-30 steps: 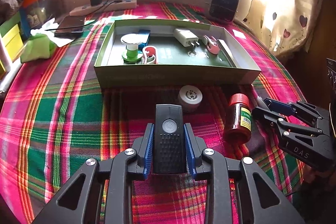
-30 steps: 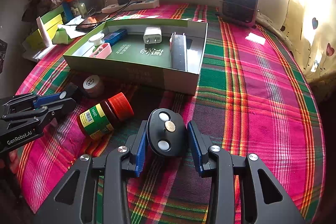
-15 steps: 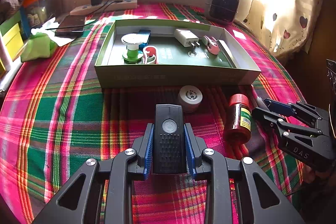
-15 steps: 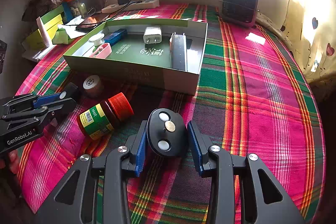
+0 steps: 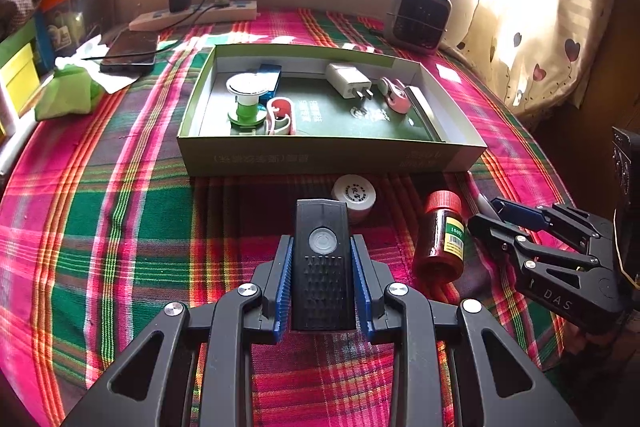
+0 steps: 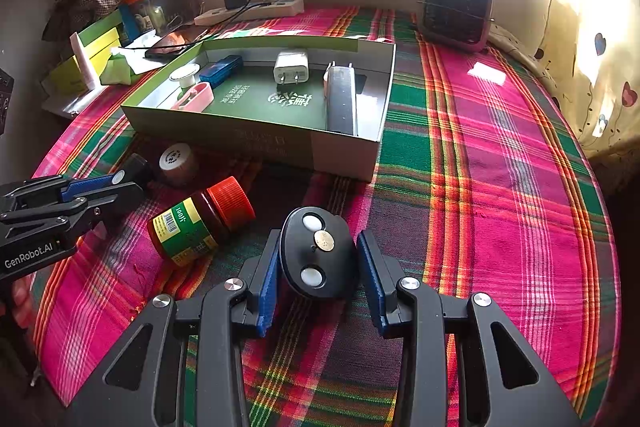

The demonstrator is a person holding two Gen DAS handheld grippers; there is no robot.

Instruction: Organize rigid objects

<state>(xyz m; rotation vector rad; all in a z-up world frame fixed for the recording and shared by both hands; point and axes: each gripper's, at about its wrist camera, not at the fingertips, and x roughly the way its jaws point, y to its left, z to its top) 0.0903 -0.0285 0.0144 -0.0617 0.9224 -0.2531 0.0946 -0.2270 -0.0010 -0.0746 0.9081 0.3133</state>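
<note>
My left gripper [image 5: 322, 281] is shut on a black oblong device [image 5: 322, 259] with a round button; its blue pads press on both long sides. The right wrist view shows the same gripper [image 6: 120, 183] at the left. My right gripper [image 6: 318, 285] is shut on a black oval device [image 6: 318, 253] with two white buttons. Between the two grippers a red-capped jar [image 5: 440, 247] [image 6: 200, 223] lies on its side. A small white round tub [image 5: 354, 193] [image 6: 176, 161] sits by the green box [image 5: 328, 155] [image 6: 260, 143], which holds a white charger [image 5: 348, 79], a spool and other small items.
The plaid cloth [image 6: 500, 187] covers the whole surface. At the back stand a small heater [image 5: 418, 15] [image 6: 456, 7], a power strip [image 5: 192, 17] and a phone [image 5: 130, 51]. A green cloth [image 5: 66, 95] and boxes crowd the left edge; a curtain hangs at the right.
</note>
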